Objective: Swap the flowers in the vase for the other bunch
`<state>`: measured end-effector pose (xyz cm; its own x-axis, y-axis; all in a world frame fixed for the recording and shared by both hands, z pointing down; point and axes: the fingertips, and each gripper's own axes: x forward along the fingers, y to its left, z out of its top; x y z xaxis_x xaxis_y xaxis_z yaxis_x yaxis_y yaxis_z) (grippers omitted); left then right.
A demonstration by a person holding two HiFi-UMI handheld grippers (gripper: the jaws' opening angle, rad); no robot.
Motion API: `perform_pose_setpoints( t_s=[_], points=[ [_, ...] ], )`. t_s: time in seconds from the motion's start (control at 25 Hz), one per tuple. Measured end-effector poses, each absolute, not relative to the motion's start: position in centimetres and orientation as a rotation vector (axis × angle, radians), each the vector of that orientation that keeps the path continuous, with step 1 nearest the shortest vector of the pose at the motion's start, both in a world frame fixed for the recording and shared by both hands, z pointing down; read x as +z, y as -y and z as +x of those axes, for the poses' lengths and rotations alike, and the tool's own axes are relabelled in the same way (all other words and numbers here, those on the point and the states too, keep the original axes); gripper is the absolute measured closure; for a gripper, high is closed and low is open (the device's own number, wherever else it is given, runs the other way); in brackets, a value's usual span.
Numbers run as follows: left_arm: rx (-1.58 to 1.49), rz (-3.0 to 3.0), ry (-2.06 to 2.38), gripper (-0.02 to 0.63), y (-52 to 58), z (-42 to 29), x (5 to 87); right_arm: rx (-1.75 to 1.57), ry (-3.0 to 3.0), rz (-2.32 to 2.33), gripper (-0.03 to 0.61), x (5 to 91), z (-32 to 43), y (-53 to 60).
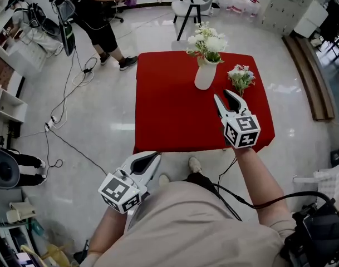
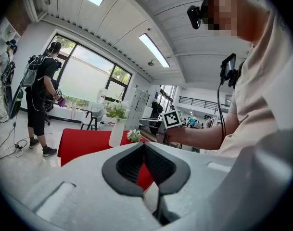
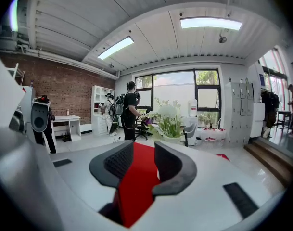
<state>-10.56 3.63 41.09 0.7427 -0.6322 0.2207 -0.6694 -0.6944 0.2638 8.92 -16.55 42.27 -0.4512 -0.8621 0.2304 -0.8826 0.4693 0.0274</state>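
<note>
Your right gripper, jaws half-open and empty, just short of the pink-and-white bunch, filled white vase beside it, left gripper off the desk, jaws together, empty.

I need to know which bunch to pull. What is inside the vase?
The vase holds white flowers with green leaves. Their lower stems and any water are hidden by its opaque wall.

The person wears a beige short-sleeved top. The left tongs and the right tongs have pale grey shells, black ribbed pads and a white cube printed with black square markers. A black cable runs to what may be a black pack.
</note>
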Motion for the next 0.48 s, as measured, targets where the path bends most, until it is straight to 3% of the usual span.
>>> perform_pose_setpoints(
  t_s=[0.28, 0.48],
  points=[
    [0.193, 2.646, 0.913, 0.606, -4.8, -10.6, 42.4, 0.398, 2.474, 1.542, 0.528, 46.6, 8.2, 8.2],
    [0.204, 2.666, 0.847, 0.606, -5.5, -10.2, 42.6, 0.479, 2.463, 1.416, 0.552, 48.2, 6.1, 1.4]
  ],
)
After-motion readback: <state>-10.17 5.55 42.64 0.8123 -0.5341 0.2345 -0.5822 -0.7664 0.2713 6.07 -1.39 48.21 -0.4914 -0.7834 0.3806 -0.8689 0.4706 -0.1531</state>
